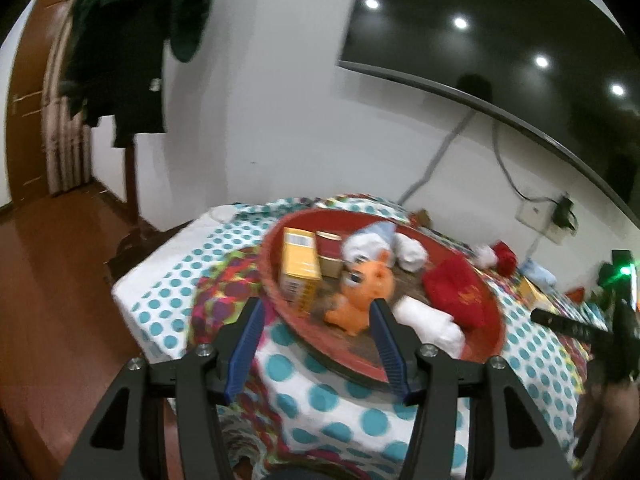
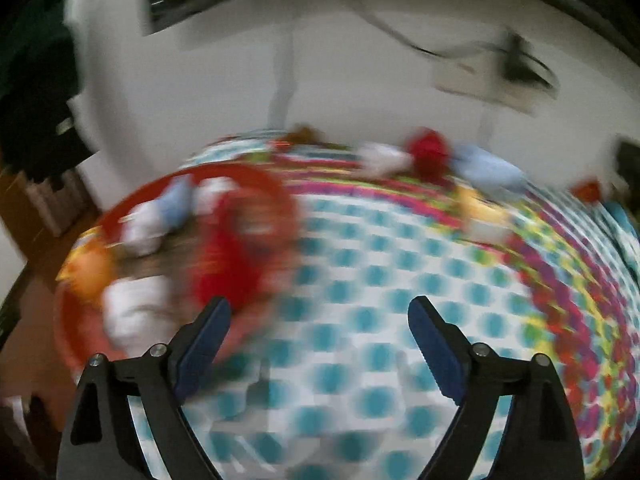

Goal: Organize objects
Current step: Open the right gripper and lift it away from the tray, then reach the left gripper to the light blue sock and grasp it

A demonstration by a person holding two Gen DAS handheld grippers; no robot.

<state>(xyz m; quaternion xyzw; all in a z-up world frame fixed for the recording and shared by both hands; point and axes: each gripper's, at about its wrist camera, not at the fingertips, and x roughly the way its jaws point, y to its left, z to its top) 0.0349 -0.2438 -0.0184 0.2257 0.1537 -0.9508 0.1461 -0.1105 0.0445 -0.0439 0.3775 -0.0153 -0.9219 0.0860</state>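
Note:
A round red tray (image 1: 486, 354) on the dotted tablecloth holds a yellow box (image 1: 300, 268), an orange doll with a white cap (image 1: 362, 280), a red pouch (image 1: 456, 292) and white rolled cloths (image 1: 430, 320). My left gripper (image 1: 318, 306) is open and empty, just in front of the tray's near rim. In the blurred right wrist view my right gripper (image 2: 320, 306) is open and empty above the cloth, with the tray (image 2: 280, 188) to its left. A red and white item (image 2: 428, 152), a light blue cloth (image 2: 486, 170) and a yellow box (image 2: 478, 204) lie at the table's far side.
The table (image 1: 168, 300) stands against a white wall with a dark TV (image 1: 520, 40), cables and a socket (image 1: 532, 210). Wooden floor (image 1: 52, 280) and a coat stand with dark clothes (image 1: 136, 40) are at the left. The right gripper's body (image 1: 592, 332) shows at the right edge.

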